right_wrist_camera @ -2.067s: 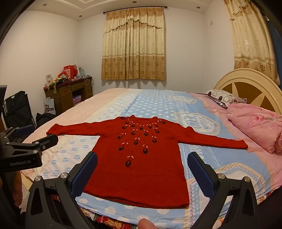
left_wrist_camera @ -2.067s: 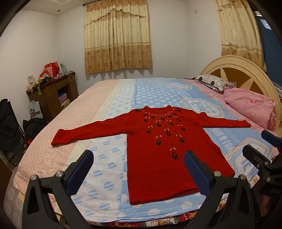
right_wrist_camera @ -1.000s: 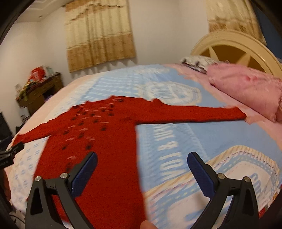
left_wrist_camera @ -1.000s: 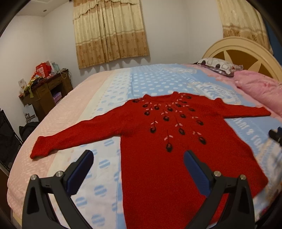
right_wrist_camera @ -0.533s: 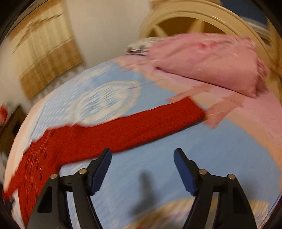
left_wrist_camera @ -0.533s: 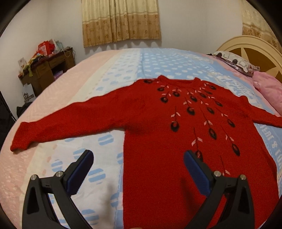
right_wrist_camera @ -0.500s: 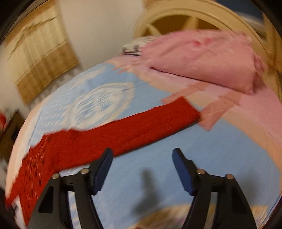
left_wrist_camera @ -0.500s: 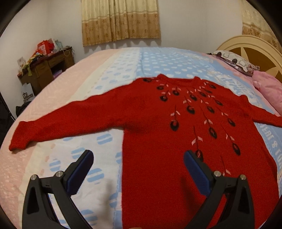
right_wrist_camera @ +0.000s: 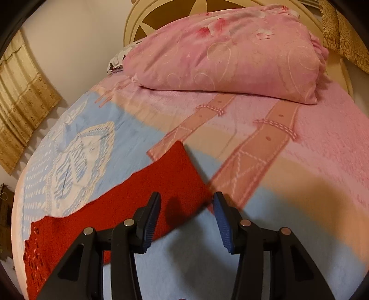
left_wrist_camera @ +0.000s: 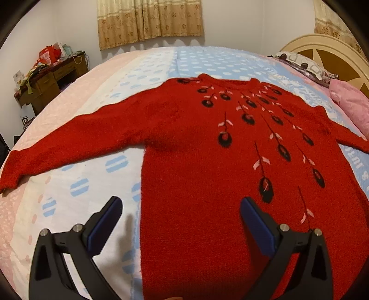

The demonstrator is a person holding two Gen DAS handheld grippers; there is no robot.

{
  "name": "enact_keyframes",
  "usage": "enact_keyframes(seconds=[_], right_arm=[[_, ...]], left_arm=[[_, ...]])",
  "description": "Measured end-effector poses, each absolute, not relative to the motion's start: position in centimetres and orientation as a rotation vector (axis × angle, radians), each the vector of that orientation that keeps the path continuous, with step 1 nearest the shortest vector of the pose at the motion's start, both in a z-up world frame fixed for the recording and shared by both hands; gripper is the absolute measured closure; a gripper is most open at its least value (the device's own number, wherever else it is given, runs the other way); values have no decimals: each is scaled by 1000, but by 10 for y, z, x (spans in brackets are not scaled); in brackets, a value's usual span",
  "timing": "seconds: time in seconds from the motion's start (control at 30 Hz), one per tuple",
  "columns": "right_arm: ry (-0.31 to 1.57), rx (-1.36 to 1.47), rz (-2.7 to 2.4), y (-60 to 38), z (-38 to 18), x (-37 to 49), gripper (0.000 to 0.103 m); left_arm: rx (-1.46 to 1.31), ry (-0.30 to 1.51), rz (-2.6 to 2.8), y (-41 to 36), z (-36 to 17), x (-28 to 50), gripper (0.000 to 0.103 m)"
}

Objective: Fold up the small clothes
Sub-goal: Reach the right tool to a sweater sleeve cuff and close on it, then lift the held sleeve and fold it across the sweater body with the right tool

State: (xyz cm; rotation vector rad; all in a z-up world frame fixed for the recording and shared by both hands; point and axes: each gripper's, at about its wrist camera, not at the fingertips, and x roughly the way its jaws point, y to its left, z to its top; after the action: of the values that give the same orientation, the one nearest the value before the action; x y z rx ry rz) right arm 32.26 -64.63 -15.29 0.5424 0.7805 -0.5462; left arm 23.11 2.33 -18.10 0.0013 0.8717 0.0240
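Red knit sweater point(left_wrist_camera: 196, 147) with dark flower embroidery, spread flat on the bed point(left_wrist_camera: 96, 97), sleeves outstretched, left gripper point(left_wrist_camera: 180, 221) jaws apart, right gripper point(right_wrist_camera: 186, 207) jaws apart over sleeve cuff point(right_wrist_camera: 177, 166)

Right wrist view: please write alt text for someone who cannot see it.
The open right gripper hangs just above the cuff end of a red sweater's sleeve, which lies flat on a bedspread printed in blue and pink. A large pink pillow sits beyond it against a cream headboard, with beige curtains at the left edge.
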Motion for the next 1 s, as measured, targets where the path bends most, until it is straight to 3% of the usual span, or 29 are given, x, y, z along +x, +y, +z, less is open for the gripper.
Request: enact_keyframes(seconds=[0.1,0.2,0.27,0.6,1.0], right_arm=[[778,553,-539,-650,-155,332,56],[797,555,-515,-647,-158,339,82],[805,547,-506,-643,-159,342,87],[746,347,-330,-558,-107,375,89],[642,126,96,-334,-48,408,90]], left_arm=[[-5,880,16,23,-185,233,0],[-20,890,0,23,-187,234,0],[-25,891,-3,23,-188,234,0],[-52,897,-18,24,-192,236,0],[-65,852,-41,23,-197,230,0]])
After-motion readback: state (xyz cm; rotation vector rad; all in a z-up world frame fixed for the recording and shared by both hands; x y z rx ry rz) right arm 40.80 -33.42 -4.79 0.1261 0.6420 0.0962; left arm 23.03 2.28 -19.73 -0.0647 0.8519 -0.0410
